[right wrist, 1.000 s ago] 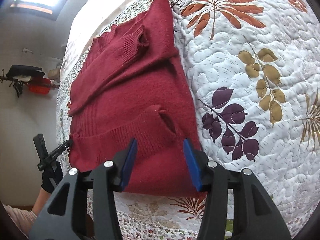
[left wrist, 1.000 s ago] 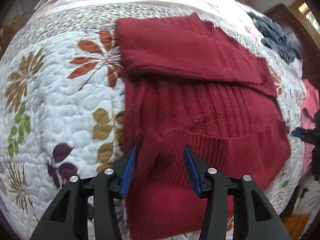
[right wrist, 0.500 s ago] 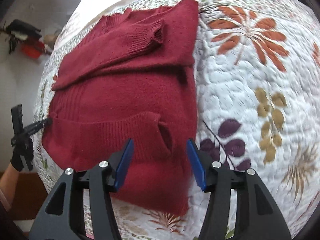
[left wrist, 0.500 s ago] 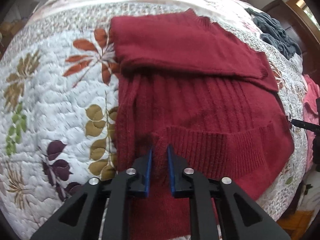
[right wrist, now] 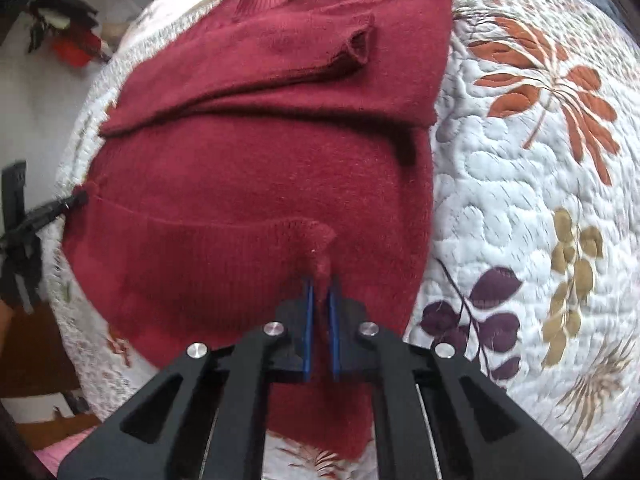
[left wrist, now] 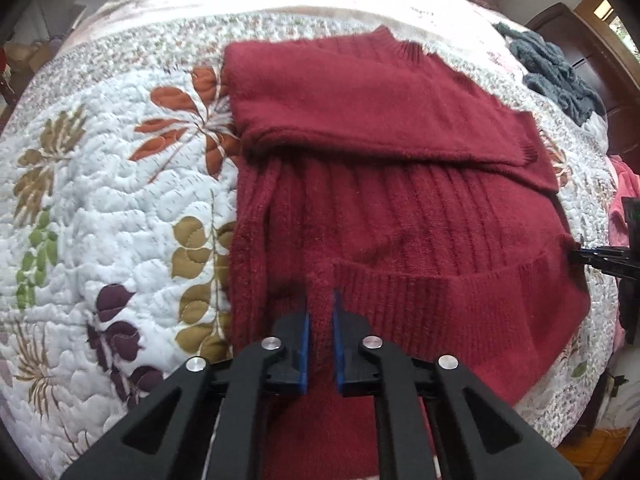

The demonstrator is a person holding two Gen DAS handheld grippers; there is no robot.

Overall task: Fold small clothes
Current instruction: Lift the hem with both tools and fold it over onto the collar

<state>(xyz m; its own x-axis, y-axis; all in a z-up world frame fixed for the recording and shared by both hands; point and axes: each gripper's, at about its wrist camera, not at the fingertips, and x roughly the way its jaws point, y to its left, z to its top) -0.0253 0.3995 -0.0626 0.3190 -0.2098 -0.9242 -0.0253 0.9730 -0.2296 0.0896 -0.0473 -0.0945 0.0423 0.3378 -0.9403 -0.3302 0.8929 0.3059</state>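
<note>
Left wrist view: left gripper (left wrist: 321, 312) and right gripper (right wrist: 320, 292) each pinch the red sweater (left wrist: 400, 208) hem

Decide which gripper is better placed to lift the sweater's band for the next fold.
Neither, really: the left gripper and the right gripper are each shut on one end of the sweater's band, so lifting with both together looks best.

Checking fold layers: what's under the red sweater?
The leaf-print quilt lies under the red sweater. Both sleeves are folded on top. Anything between its layers is hidden.
</note>
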